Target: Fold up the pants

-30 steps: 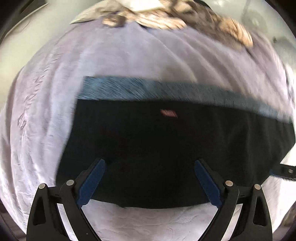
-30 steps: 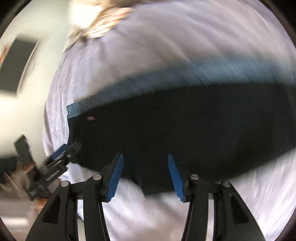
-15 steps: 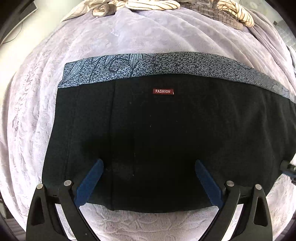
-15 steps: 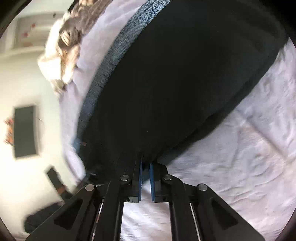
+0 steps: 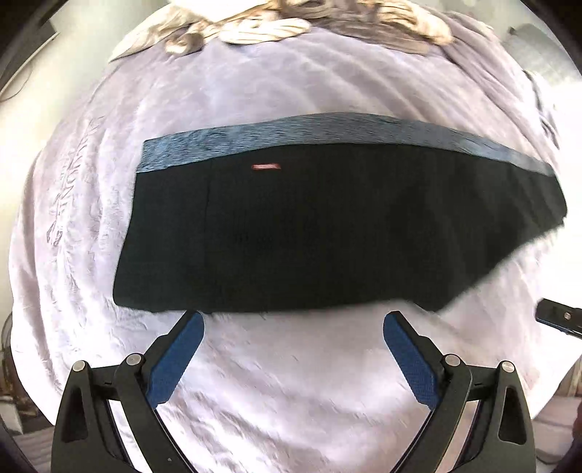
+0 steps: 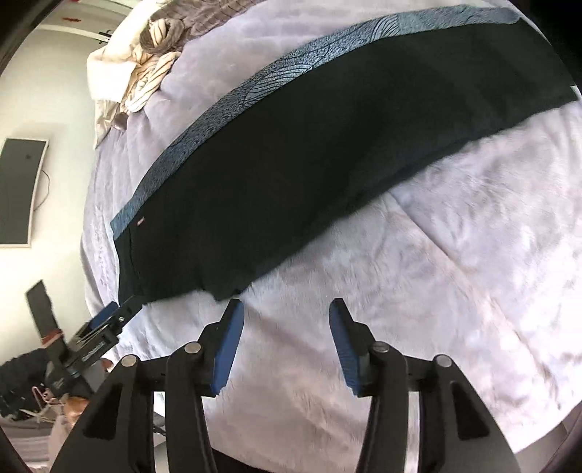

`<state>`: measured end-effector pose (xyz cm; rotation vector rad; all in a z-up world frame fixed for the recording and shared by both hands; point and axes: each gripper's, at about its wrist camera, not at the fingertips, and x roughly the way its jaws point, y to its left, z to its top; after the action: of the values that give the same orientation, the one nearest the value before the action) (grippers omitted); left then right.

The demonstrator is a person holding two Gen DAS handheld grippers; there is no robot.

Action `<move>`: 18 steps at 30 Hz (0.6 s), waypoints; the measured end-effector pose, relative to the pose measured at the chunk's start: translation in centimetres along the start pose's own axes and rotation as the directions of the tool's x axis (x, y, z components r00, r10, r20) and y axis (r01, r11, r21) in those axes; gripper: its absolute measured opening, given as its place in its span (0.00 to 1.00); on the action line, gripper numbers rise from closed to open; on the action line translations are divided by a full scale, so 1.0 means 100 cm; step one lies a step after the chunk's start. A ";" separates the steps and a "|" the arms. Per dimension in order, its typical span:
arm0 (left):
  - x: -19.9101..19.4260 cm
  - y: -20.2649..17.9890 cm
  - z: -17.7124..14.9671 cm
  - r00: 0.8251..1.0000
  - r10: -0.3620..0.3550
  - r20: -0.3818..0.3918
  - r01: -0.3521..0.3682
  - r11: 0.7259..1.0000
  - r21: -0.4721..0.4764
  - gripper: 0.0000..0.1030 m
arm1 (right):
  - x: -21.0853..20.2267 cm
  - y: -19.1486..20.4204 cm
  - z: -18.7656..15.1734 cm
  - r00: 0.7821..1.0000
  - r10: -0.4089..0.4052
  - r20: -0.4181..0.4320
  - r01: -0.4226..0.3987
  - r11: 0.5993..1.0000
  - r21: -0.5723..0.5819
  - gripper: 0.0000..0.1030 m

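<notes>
Black pants (image 5: 327, 225) with a blue-grey patterned waistband (image 5: 327, 129) and a small red label lie flat, folded lengthwise, on a lilac bedspread (image 5: 291, 382). They also show in the right wrist view (image 6: 309, 163). My left gripper (image 5: 293, 327) is open and empty, just short of the pants' near edge. My right gripper (image 6: 285, 316) is open and empty, just short of the near edge of the pants. The left gripper's tip shows in the right wrist view (image 6: 116, 316), and the right gripper's tip in the left wrist view (image 5: 560, 318).
A heap of striped and beige clothes (image 5: 291, 25) lies at the far end of the bed, also in the right wrist view (image 6: 145, 62). A dark wall screen (image 6: 20, 189) hangs at the left. Clutter (image 6: 29, 400) lies on the floor beside the bed.
Both grippers have pulled back off the pants to the bedspread in front of them. The right gripper, shut on the pants' near edge half a second ago, has opened and let go.
</notes>
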<state>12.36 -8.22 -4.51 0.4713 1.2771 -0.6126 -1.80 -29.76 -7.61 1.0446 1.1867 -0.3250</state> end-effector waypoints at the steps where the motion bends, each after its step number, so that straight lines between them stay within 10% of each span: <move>1: -0.006 -0.004 -0.006 1.000 -0.020 0.000 0.020 1.000 0.015 0.97 | -0.004 0.000 -0.007 1.000 -0.008 0.008 0.008 1.000 0.004 0.52; 8: -0.029 -0.041 -0.022 0.984 -0.170 -0.046 0.175 0.976 0.127 0.99 | -0.037 0.009 -0.045 0.990 -0.081 0.112 0.078 0.997 0.029 0.64; 18: -0.076 -0.112 -0.041 0.986 -0.168 -0.020 0.167 0.950 0.262 0.99 | -0.084 0.016 -0.072 0.957 -0.121 0.264 0.142 0.988 -0.064 0.90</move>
<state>0.64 -12.79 2.06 0.5838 1.2466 -0.9333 -8.35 -25.65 0.53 0.8248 1.0253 -0.4985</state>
